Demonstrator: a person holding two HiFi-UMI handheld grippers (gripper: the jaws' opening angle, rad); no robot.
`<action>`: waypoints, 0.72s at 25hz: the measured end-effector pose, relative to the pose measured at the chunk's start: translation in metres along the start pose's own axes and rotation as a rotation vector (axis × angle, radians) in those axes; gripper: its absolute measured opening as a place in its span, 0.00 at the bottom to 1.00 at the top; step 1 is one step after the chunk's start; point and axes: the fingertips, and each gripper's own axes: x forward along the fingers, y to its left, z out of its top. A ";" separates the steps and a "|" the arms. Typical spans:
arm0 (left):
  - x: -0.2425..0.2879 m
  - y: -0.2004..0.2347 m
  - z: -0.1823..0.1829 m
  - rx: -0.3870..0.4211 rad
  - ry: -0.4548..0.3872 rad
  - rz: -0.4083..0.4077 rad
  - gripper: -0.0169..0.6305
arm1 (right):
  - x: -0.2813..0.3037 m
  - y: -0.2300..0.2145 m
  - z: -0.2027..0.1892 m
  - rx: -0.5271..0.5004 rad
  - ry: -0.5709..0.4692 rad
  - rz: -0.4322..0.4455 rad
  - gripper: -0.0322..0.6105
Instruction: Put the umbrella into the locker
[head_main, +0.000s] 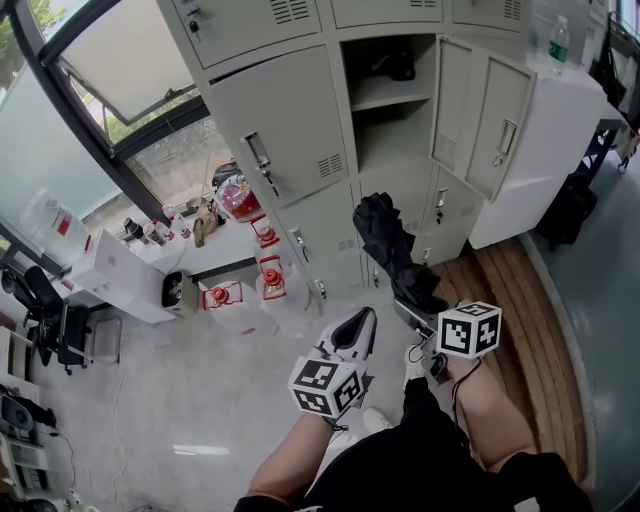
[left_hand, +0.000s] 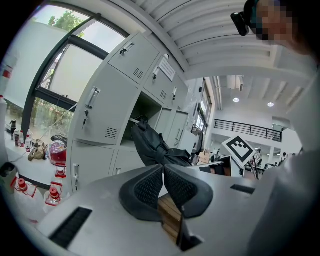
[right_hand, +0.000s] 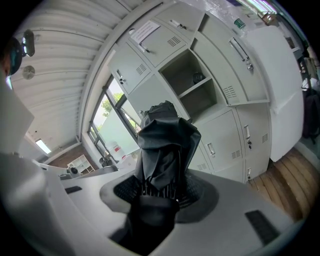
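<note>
The umbrella (head_main: 395, 255) is black and folded, its loose fabric bunched in wrinkles. It is clamped near its lower end between the jaws of the right tool (right_hand: 160, 192) and slants upward in front of the locker (head_main: 290, 130). The locker is a pale grey metal bank of doors with handles and vent slots. One compartment (head_main: 392, 140) stands open, its door (head_main: 490, 125) swung to the right, with a shelf (head_main: 385, 95) across its upper part.

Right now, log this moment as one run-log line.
right hand-held gripper: shut on umbrella | left hand-held gripper: shut, empty | locker: open, umbrella outside
</note>
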 end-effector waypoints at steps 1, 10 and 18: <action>0.000 0.002 0.001 0.001 -0.001 0.004 0.06 | 0.002 0.000 0.001 -0.001 0.001 0.003 0.42; 0.011 0.010 0.006 0.016 -0.001 0.023 0.06 | 0.013 -0.010 0.009 -0.006 0.018 0.016 0.42; 0.036 0.017 0.008 0.011 0.007 0.033 0.06 | 0.022 -0.033 0.021 -0.002 0.034 0.011 0.42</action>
